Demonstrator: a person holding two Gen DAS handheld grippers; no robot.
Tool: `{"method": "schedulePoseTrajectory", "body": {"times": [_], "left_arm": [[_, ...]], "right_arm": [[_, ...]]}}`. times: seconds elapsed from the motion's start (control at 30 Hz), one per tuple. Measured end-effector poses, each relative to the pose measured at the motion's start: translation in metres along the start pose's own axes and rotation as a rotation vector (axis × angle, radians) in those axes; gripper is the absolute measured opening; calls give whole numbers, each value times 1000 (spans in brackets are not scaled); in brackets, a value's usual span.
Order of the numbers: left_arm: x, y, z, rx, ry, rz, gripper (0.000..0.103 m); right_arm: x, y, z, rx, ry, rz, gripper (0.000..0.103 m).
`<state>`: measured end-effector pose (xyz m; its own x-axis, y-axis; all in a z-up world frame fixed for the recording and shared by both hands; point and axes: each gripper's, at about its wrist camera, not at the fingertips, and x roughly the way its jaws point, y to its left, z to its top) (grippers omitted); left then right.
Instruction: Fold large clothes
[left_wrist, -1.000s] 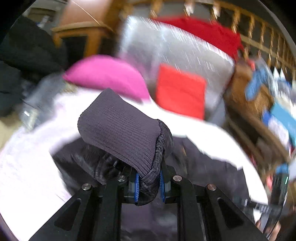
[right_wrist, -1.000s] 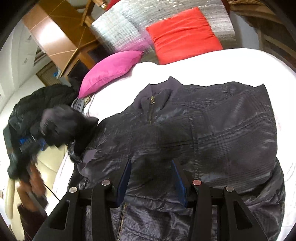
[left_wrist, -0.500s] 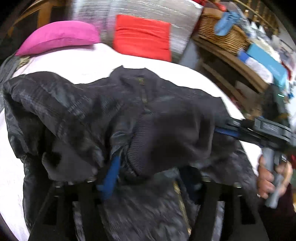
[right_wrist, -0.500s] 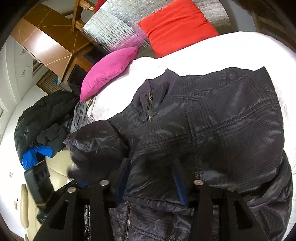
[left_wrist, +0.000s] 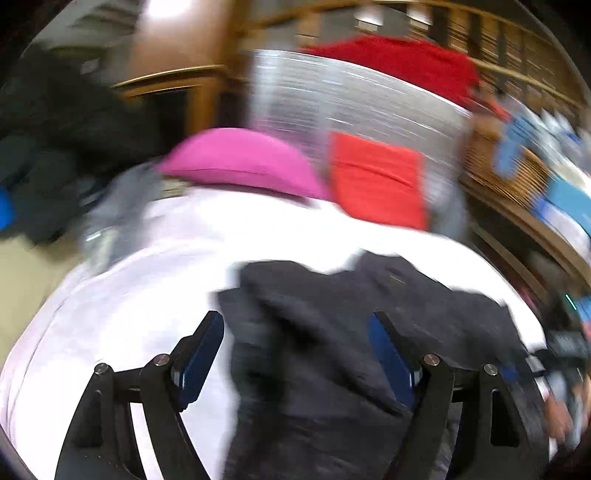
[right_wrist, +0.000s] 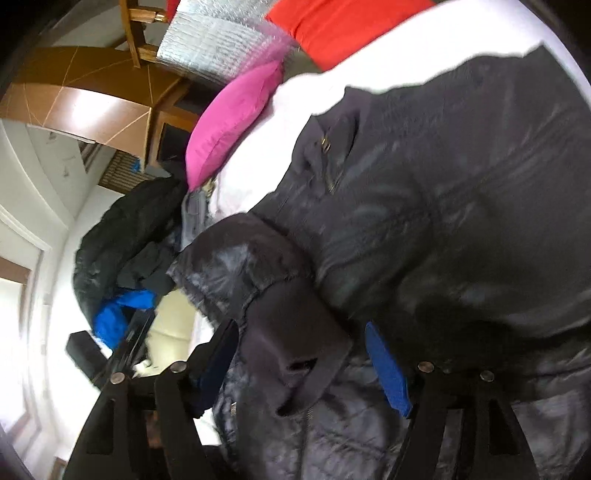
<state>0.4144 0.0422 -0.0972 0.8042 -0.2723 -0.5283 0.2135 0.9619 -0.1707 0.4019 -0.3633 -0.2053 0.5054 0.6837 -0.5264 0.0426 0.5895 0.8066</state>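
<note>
Dark jacket (right_wrist: 443, 229) spread on white bed (left_wrist: 122, 295), sleeve cuff (right_wrist: 295, 332) folded across the front at 6 o'clock, left claw (left_wrist: 295, 354) spread wide and holding nothing, right claw (right_wrist: 299, 362) likewise agape, straddling the cuff without gripping it.

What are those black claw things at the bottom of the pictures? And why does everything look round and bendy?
Those claws are tools that a person holds, one in each hand. Each hand-held gripper has a small camera looking along its two fingers, and the lens bends the picture. One picture shows the left hand-held gripper, the other the right hand-held gripper. Both are open and hold nothing. Under them a dark jacket lies on a white bed, one sleeve folded across its front. A pink pillow and a red pillow sit at the bed's far end. The left picture is blurry.
</note>
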Motion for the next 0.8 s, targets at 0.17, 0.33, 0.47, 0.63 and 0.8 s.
{"method": "schedulePoseTrajectory", "body": {"times": [0.17, 0.33, 0.47, 0.63, 0.8], "left_arm": [[18, 49, 3, -223, 0, 86, 81], [39, 58, -1, -274, 35, 77, 81], [57, 51, -12, -290, 104, 5, 81], [56, 40, -14, -236, 113, 5, 81], [46, 45, -13, -263, 84, 5, 81]], "right_arm": [[14, 7, -10, -7, 48, -10, 76], [26, 9, -13, -12, 45, -50, 76], [32, 18, -16, -58, 0, -112, 58], [34, 39, -19, -180, -63, -192, 16], [-11, 63, -14, -273, -278, -259, 10]]}}
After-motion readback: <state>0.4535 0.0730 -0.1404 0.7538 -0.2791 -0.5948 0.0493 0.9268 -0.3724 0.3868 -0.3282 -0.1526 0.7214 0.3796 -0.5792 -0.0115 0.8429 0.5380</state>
